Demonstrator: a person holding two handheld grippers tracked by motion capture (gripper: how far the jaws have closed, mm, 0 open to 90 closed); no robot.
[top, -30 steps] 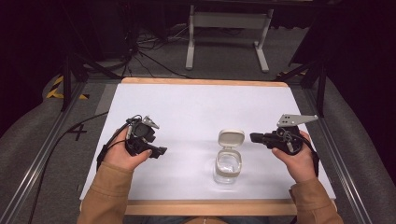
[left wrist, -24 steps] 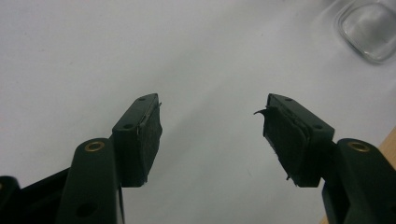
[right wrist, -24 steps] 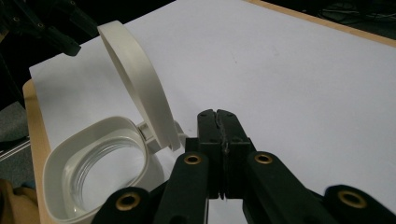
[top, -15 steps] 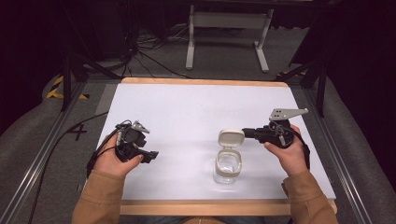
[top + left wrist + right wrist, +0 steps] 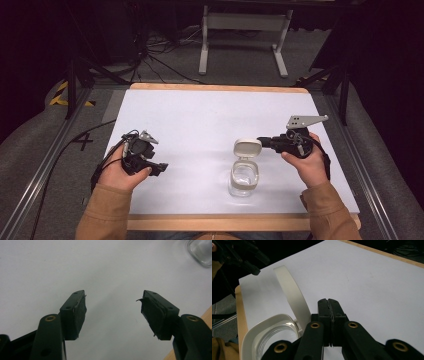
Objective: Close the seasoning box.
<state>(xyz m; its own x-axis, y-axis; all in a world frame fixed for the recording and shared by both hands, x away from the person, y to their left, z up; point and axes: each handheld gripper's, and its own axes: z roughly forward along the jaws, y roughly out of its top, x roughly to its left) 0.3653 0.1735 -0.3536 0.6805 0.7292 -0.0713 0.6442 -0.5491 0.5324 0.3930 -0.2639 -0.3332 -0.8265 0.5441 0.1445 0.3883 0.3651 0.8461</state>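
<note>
A clear jar (image 5: 244, 179) with a white hinged lid (image 5: 248, 148) stands flipped open on the white table (image 5: 210, 115), right of centre near the front. My right gripper (image 5: 261, 142) is shut with nothing between its jaws, and its tips lie right beside the lid's right edge. In the right gripper view the shut gripper (image 5: 328, 301) sits just right of the raised lid (image 5: 291, 297) and the jar rim (image 5: 262, 326); I cannot tell whether it touches. My left gripper (image 5: 159, 168) hovers at the front left, open and empty (image 5: 113, 298), with a jar corner (image 5: 201, 252) far off.
The table's wooden front edge (image 5: 215, 221) runs just below both hands. Metal rails (image 5: 47, 165) flank the table. A grey stand (image 5: 240, 30) and cables (image 5: 150, 55) lie on the floor beyond the far edge. The person's left hand and gripper (image 5: 239, 257) show beyond the jar.
My right gripper has shifted a little left, up to the open lid. The left hand has drawn slightly toward the front edge.
</note>
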